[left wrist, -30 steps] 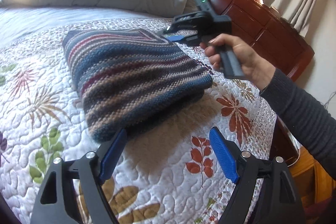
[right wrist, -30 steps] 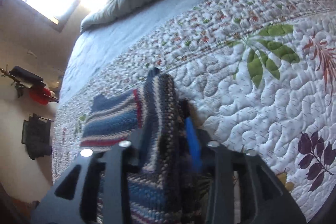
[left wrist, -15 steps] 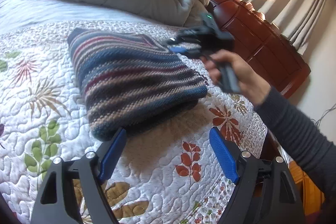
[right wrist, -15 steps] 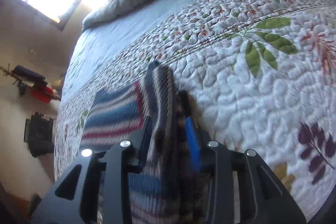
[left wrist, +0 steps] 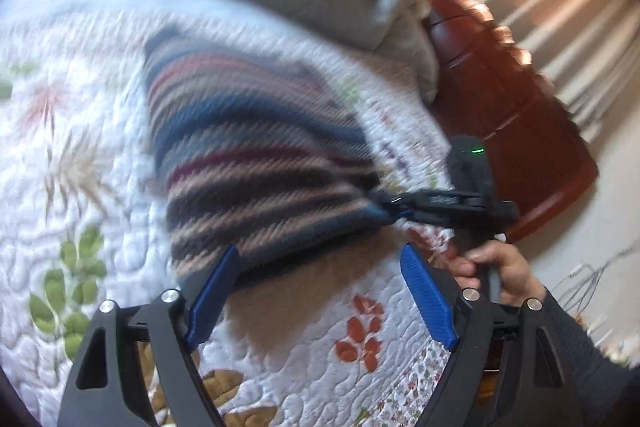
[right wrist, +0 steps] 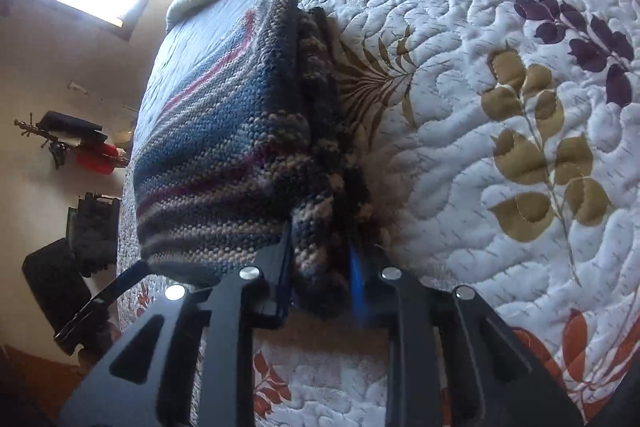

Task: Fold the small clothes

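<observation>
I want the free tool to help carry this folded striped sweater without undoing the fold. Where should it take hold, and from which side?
Probably the near corner of the striped sweater, by the open left tool. The stacked layers end in a thick edge there, so come in low from the near side, level with the quilt, one pad above the stack and one below. The right tool is shut on the adjacent corner.

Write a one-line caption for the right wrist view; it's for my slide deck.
Right gripper clamps the corner of a folded, blue-and-tan striped knit sweater lying on a white floral quilted bedspread.
</observation>
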`<state>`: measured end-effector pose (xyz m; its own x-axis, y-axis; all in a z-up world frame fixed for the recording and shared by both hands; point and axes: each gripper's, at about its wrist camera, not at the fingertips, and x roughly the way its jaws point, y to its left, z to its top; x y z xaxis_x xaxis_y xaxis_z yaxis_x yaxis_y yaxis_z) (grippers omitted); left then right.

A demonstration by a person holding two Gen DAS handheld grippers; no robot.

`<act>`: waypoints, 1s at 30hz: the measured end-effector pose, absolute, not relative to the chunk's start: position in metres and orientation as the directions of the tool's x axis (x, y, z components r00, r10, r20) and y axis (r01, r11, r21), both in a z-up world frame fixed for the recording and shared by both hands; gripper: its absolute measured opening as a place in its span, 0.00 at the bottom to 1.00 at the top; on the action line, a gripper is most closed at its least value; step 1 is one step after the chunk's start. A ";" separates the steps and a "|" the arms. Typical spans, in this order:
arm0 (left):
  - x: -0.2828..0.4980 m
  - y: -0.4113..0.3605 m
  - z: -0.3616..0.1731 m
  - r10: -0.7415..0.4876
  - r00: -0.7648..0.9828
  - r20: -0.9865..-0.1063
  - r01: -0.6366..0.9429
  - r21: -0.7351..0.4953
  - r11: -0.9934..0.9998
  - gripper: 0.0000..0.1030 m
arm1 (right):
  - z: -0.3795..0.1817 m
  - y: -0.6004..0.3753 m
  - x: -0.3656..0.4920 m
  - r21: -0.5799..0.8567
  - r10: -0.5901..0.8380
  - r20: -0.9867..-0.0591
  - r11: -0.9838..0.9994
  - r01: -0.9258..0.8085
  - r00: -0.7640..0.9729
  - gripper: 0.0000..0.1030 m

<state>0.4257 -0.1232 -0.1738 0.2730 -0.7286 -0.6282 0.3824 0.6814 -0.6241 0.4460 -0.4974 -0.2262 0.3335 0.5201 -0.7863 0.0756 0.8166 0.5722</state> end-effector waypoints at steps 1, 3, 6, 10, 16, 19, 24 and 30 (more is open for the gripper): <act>0.427 -0.123 -0.178 -0.729 0.259 -0.634 0.366 -0.634 0.681 0.81 | -0.220 -0.498 0.442 0.565 0.513 -0.790 0.822 0.073 0.335 0.23; 0.426 -0.122 -0.181 -0.721 0.253 -0.645 0.355 -0.631 0.690 0.81 | -0.193 -0.496 0.433 0.501 0.450 -0.805 0.865 0.038 0.386 0.30; 0.419 -0.124 -0.174 -0.709 0.267 -0.652 0.372 -0.609 0.700 0.81 | -0.147 -0.472 0.418 0.385 0.374 -0.782 0.919 -0.084 0.499 0.31; 0.402 -0.126 -0.156 -0.608 0.364 -0.706 0.374 -0.487 0.789 0.81 | -0.156 -0.441 0.420 0.353 0.381 -0.799 0.924 -0.149 0.465 0.31; 0.379 -0.141 -0.123 -0.387 0.551 -0.740 0.405 -0.169 0.899 0.86 | -0.200 -0.438 0.435 0.321 0.342 -0.858 0.939 -0.121 0.383 0.28; 0.382 -0.141 -0.117 -0.357 0.577 -0.735 0.405 -0.122 0.906 0.87 | -0.202 -0.433 0.434 0.296 0.327 -0.871 0.945 -0.139 0.367 0.28; 0.410 -0.133 -0.122 -0.334 0.570 -0.750 0.391 -0.109 0.914 0.88 | -0.167 -0.437 0.440 0.361 0.386 -0.843 0.922 -0.139 0.373 0.53; 0.444 -0.117 -0.132 -0.294 0.571 -0.767 0.353 -0.094 0.931 0.88 | -0.153 -0.466 0.474 0.446 0.437 -0.810 0.892 -0.072 0.390 0.89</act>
